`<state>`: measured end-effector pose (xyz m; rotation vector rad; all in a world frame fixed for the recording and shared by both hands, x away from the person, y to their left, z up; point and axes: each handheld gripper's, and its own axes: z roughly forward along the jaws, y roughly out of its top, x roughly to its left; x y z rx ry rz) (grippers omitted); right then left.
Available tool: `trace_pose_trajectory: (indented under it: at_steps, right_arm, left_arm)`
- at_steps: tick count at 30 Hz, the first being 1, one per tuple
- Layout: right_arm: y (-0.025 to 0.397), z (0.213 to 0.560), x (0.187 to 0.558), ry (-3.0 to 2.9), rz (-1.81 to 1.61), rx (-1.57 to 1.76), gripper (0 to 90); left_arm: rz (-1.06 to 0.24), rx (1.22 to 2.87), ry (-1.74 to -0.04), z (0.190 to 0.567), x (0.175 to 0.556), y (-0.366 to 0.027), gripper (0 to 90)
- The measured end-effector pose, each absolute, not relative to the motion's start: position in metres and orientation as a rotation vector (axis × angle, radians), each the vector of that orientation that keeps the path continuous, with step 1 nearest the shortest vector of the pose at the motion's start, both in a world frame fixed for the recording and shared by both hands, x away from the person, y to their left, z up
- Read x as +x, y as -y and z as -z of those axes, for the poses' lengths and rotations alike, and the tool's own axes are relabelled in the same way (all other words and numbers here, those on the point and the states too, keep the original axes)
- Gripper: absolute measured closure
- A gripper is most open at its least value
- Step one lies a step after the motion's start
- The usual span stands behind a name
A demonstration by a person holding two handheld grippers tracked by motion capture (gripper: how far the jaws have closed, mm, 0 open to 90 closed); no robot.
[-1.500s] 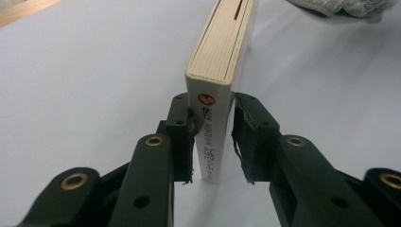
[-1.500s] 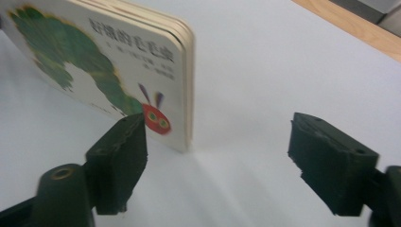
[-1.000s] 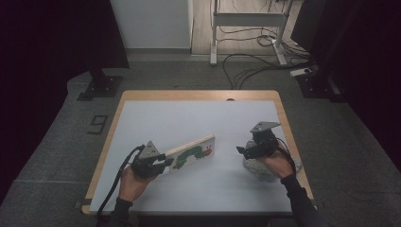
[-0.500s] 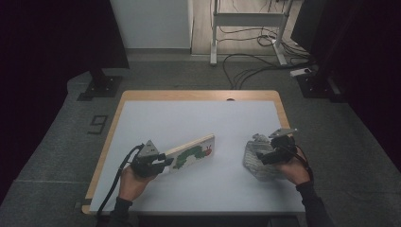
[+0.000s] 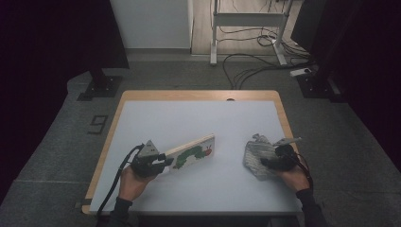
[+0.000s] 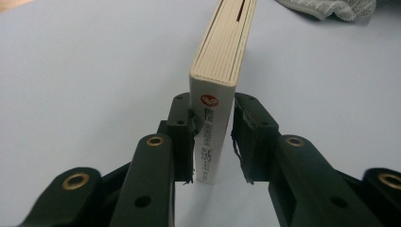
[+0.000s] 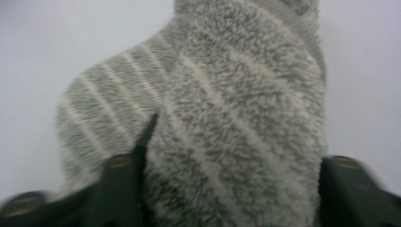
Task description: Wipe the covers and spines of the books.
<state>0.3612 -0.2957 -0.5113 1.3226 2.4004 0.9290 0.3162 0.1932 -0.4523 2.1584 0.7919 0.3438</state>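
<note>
The left gripper (image 5: 163, 161) has a board book (image 5: 194, 151) by its spine end, jaws closed against both covers, the book standing on edge on the table (image 5: 189, 118) and running off toward the middle. In the left gripper view the book (image 6: 222, 71) sits squarely between the black jaws, and a corner of the sock (image 6: 331, 7) shows beyond it.

Over at the near right, the right gripper (image 5: 269, 163) sits over a grey striped fuzzy sock (image 5: 257, 153); in the right gripper view the sock (image 7: 236, 118) bulges between jaws set wide apart, and I cannot tell whether they are pinching it. Book and sock lie well apart with bare table between them.

The table has a pale top and wooden edge. It stands on grey carpet, with cables (image 5: 246, 71) and a metal frame (image 5: 246, 21) behind, and dark curtains (image 5: 47, 42) at both sides.
</note>
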Motion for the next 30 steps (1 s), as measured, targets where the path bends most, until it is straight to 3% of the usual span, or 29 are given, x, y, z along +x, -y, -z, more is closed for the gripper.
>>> trace_pose_trajectory:
  at_steps: [5, 18, 30]
  right_arm:
    - [0.295, 0.51, 0.356, -2.393, -0.957, 1.297, 63.3]
    - [0.292, 0.477, 0.344, -2.385, -1.048, 1.216, 63.0]
    - [0.26, 0.462, 0.337, -2.47, -1.126, 1.078, 63.0]
  left_arm:
    - [-0.341, 2.154, -0.791, 0.453, 0.316, -0.194, 69.2]
    - [-0.339, 2.149, -0.795, 0.453, 0.317, -0.194, 69.1]
    - [-0.324, 2.145, -0.795, 0.453, 0.319, -0.195, 69.1]
